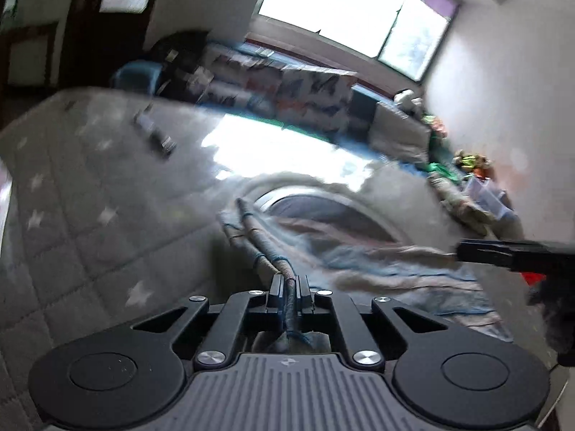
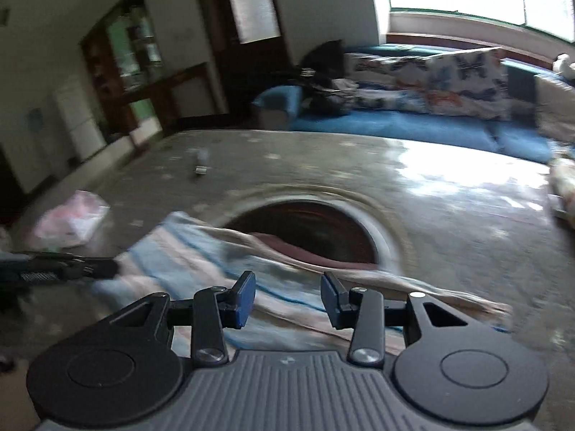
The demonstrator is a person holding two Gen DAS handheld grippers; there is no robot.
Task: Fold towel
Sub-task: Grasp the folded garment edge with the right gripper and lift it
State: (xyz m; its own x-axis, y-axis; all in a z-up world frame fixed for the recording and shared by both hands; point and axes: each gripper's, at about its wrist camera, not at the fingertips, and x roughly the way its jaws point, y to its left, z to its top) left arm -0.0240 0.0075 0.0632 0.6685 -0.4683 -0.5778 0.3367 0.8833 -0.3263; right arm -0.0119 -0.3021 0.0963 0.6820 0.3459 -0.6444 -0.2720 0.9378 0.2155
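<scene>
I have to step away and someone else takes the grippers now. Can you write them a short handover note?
Left gripper: shut on the towel, pinching a bunched edge.
Right gripper: open, holding nothing, over the towel's near part.
The towel lies rumpled on the grey star-patterned table cover, partly across a round opening in it.
Done: one edge gripped. No neat fold shows yet.
Left: grip with the right, then fold and flatten.

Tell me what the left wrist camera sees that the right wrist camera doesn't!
Only the left wrist view shows the left gripper shut on the towel's bunched edge, and green clutter by the wall. Only the right wrist view shows the right gripper open above the towel, and a pink bag. Both show the towel, the quilted star-patterned surface, the butterfly cushions and the window.
</scene>
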